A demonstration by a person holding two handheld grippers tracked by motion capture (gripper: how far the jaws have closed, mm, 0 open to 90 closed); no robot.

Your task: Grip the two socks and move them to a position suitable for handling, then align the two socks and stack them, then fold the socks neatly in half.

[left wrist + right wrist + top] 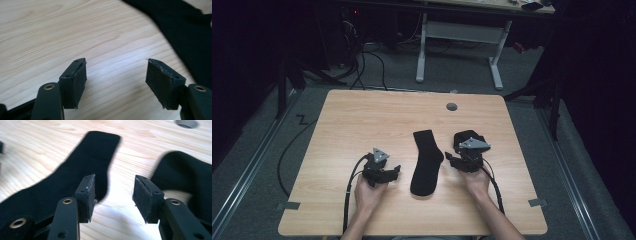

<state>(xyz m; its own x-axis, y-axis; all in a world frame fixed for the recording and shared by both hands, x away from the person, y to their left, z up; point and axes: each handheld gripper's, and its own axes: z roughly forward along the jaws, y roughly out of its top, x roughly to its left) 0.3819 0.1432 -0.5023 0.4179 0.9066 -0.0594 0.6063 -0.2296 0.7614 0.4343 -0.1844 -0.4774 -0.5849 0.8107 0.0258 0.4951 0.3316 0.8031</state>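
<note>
Jaws apart, empty; right gripper (113, 195) view adds second sock (185, 182) (bunched).

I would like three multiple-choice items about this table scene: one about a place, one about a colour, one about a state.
1. Where does the flat sock lie?
A. between the two grippers
B. left of both grippers
C. on the floor

2. What colour are the socks?
A. white
B. black
C. red

3. How do the left gripper jaws stand?
A. shut on a sock
B. shut on nothing
C. open over bare wood

Key:
1 A: in the high view it lies between the left gripper and the right gripper.
2 B: the flat sock and the second sock are both black.
3 C: in the left gripper view the pads stand apart with only the table between them.
</note>
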